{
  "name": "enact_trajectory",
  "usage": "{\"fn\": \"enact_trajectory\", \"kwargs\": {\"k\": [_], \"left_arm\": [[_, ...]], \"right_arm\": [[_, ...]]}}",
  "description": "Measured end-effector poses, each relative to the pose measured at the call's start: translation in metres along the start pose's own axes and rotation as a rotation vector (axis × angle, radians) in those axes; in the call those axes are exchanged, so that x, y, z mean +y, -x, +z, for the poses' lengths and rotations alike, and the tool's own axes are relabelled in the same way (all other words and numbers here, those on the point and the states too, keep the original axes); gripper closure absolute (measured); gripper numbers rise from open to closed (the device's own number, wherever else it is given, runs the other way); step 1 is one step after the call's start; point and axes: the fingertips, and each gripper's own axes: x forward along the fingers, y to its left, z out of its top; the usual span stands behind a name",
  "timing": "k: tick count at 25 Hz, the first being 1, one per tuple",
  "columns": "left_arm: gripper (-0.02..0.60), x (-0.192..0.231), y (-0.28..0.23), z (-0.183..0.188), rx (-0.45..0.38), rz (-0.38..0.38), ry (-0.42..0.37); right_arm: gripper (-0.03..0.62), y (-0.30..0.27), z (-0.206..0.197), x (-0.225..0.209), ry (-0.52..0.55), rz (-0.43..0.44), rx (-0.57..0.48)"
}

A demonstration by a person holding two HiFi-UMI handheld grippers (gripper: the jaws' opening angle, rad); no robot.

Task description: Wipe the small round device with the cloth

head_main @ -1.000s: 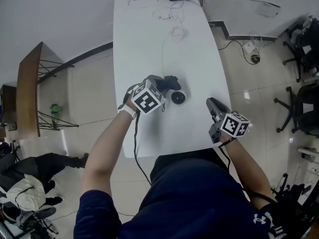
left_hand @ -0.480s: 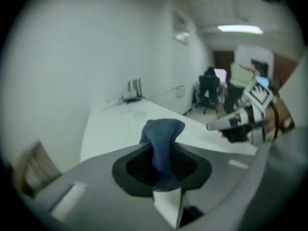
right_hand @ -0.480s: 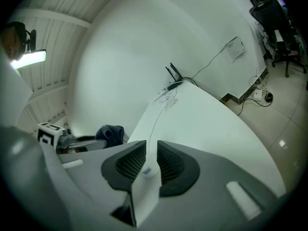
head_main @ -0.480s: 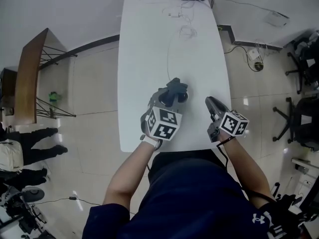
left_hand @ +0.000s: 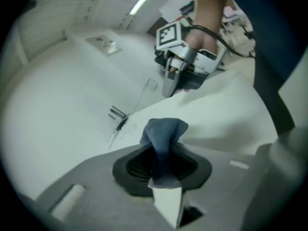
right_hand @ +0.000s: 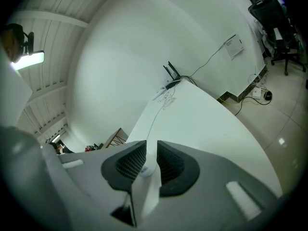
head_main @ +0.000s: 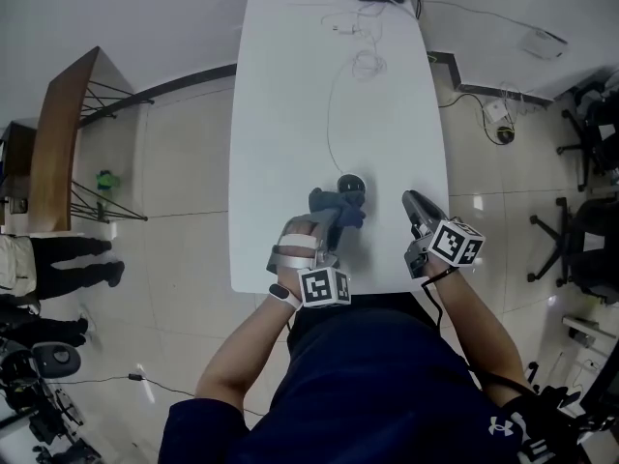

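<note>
We have the cloth pinched in the left gripper. The left gripper view shows its jaws clamped on a twisted neck of the blue fabric, with a loose tuft standing beyond the tips. That tuft lies against the near-left side of the small round device, whose dark top shows bare. The device sits on the white table, and a thin cable runs off from its far side. The right gripper rests to the right of the device and touches nothing. Its jaws stand with only a narrow gap and nothing sits between them.

We judge the step in hand to be the wipe itself, only just begun. To do it well we want the tuft on the device, not the hard jaw tips, so we hold the gripper low and lead with the fabric. We sweep across the top and round the rim in short passes, pressing lightly, because the device looks light enough to slide and the cable may tug it. If it skids away from the cloth, we could bring the right gripper against the device's right side to steady it. We hold the pinch firm, since so little cloth is gripped that a snag could pull it out
</note>
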Motion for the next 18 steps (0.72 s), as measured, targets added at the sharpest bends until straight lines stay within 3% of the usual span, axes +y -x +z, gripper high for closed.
{"fn": "enact_trajectory", "kwargs": {"k": [2,7,9,11,13,18], "left_arm": [[0.499,-0.002,-0.007,-0.015,0.018,-0.070,0.259],[0.499,0.023,-0.017,-0.037,0.003,-0.208,1.132],[0.499,0.035,-0.013,-0.043,-0.012,-0.221,1.391],[0.499,0.044,-0.010,-0.053,-0.024,-0.201,1.533],[0.499,0.051,-0.006,-0.061,-0.047,-0.181,1.623],[0.499,0.060,0.018,-0.064,-0.160,-0.216,1.860]], "right_arm": [[0.519,-0.002,-0.001,0.000,-0.004,0.001,0.005],[0.519,-0.009,-0.005,0.013,0.016,0.023,0.026],[0.519,-0.012,-0.006,0.021,0.031,0.036,0.031],[0.521,-0.014,-0.005,0.031,0.039,0.047,0.030],[0.525,-0.016,-0.001,0.043,0.045,0.060,0.024],[0.535,-0.013,0.012,0.084,0.123,0.101,-0.002]]}}
